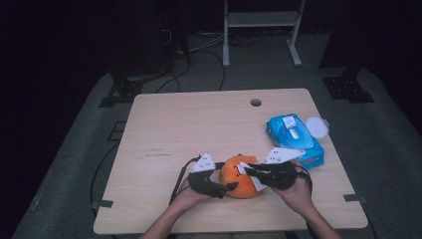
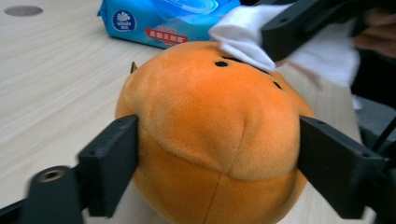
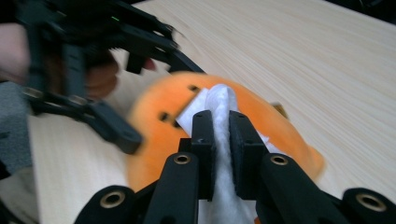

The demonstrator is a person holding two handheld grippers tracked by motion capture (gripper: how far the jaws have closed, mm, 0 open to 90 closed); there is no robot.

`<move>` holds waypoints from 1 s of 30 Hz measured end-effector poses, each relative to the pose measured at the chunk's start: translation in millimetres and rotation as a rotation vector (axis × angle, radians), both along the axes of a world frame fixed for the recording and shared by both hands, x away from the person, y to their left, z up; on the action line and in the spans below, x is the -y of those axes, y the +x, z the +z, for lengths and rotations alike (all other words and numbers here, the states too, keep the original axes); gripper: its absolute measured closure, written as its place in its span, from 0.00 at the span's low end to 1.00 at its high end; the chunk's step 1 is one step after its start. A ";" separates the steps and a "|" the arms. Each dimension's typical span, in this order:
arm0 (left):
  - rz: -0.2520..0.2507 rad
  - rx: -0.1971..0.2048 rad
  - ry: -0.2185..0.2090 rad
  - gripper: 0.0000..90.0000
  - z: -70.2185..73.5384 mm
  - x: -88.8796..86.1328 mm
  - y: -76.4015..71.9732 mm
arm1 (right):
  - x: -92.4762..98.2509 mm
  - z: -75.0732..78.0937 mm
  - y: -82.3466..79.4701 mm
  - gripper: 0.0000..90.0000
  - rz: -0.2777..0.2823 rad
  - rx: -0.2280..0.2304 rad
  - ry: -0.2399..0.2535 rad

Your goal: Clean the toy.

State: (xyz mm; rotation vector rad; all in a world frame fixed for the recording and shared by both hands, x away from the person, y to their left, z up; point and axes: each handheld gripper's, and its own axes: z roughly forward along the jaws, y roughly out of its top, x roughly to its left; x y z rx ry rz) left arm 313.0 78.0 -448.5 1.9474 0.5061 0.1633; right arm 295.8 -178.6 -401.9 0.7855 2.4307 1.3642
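Orange plush toy [image 1: 242, 177] sits on the desk [image 1: 199, 129] near its front edge, between the two tools. Left tool [image 2: 215, 154] straddles it: jaws stand on either flank of the plush at its widest part, right at the fabric. No dent shows under them, so I read that tool as open around the toy, not clamped. Right tool [image 3: 222, 135] comes in over the top of the plush, jaws shut tight on a folded white wipe [image 3: 219, 100], with the wipe's free end pressed on the toy's face by the black stitched dots.

Status, my read: wipe is already out of the pack and in contact, so wiping is underway. Only the top of the face is covered by the wipe right now. Sides and underside are probably left, and the plush looks loosely steadied at best for that.

Beyond the right tool, farther up the desk: blue wet-wipe pack [image 1: 294, 139], white lid [image 1: 317, 126] lying beside it.
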 end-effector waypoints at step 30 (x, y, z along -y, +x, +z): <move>-0.051 0.128 0.068 0.30 0.8 7.0 -9.7 | -16.4 9.0 -2.6 0.90 0.016 0.075 -0.069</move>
